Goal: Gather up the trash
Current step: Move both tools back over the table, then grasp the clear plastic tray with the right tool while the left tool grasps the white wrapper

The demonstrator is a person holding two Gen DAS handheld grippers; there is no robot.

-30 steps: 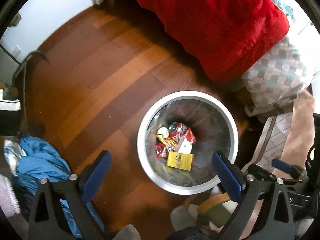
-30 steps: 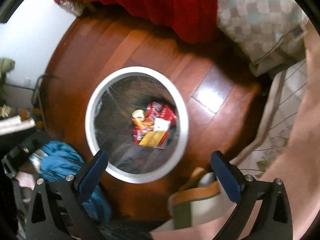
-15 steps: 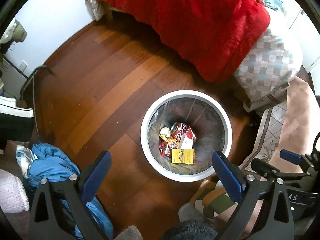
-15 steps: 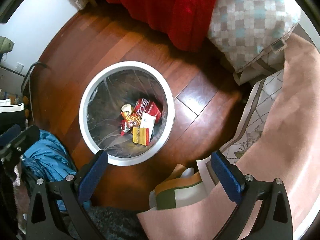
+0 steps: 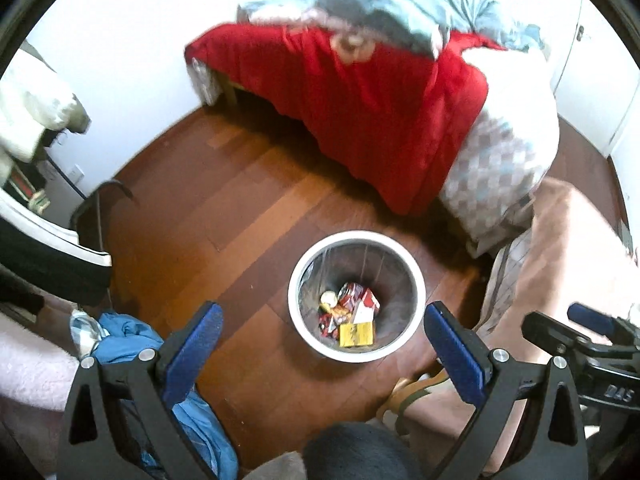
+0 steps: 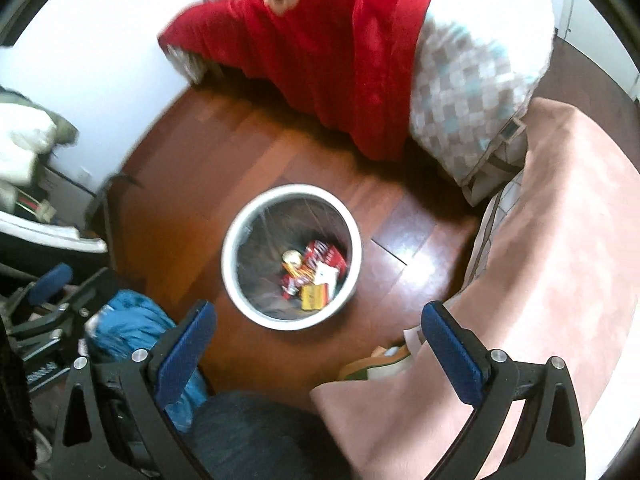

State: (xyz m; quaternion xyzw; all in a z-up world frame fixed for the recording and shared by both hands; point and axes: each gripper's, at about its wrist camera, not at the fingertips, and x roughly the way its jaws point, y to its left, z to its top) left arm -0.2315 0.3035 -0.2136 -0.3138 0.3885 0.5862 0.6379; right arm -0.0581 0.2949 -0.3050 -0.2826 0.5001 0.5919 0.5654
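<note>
1. The left gripper [image 5: 320,320] is held high above the floor, pointing down and forward; its two black arms splay wide, the blue-padded fingers [image 5: 192,344] far apart with nothing between them
2. The right gripper [image 6: 316,320] has the same pose in its own view, jaws wide and empty; it also shows at the right edge of the left wrist view [image 5: 580,332] as a black frame with a blue tip
3. The trash bin [image 5: 356,240] is a round tub with a thick pale rim and a crinkled clear liner, standing on the floor below and between the fingers, well clear of both grippers
4. The trash [image 5: 348,316] lies in a heap at the bottom of the bin: a red can [image 6: 320,254], a flat yellow packet [image 6: 314,296], a white scrap and a small pale round piece
5. The wooden floor [image 5: 240,216] is glossy reddish-brown planks, with a bright glare patch right of the bin in the right wrist view
6. A red blanket [image 5: 360,108] drapes off the bed in soft folds, beside a checked grey-and-teal quilt [image 5: 492,172]
7. A crumpled blue cloth [image 5: 128,340] sits on the floor by the left finger; a fuzzy pink rug [image 6: 560,240] curves along the right
8. Both views are slightly blurred
</note>
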